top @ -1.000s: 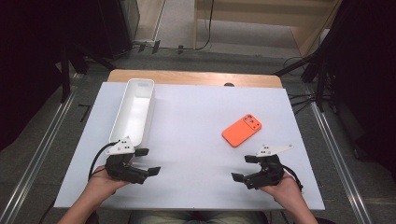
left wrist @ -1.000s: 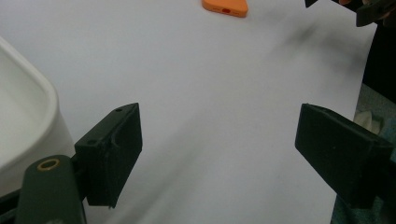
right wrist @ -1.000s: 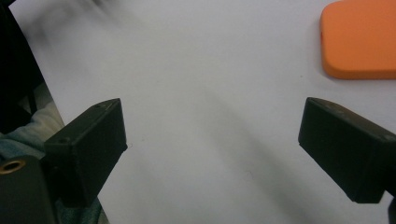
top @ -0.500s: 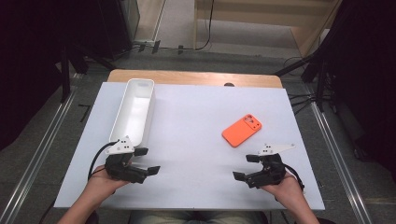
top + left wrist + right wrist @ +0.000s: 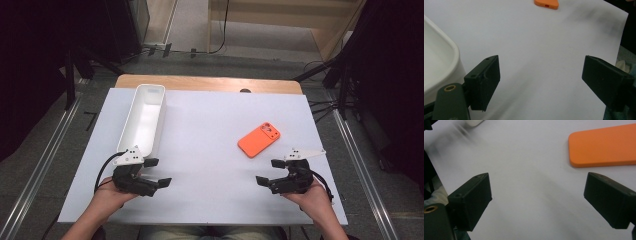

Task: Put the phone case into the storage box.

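Orange stands out first: one phone case (image 5: 259, 139) lies flat on the white table (image 5: 210, 200), nearer the right tool (image 5: 270, 172) and apart from it. One white bin (image 5: 142, 120) sits just beyond the left tool (image 5: 159, 173). Two tools in all (one per hand), both gaping wide over bare tabletop, holding nothing.

Orange phone case (image 5: 259, 140), probably back-up, flat on white table (image 5: 210, 150).

A white-topped table (image 5: 210, 200) stands on grey floor (image 5: 45, 145), dark equipment around, wooden furniture (image 5: 280, 12) behind.
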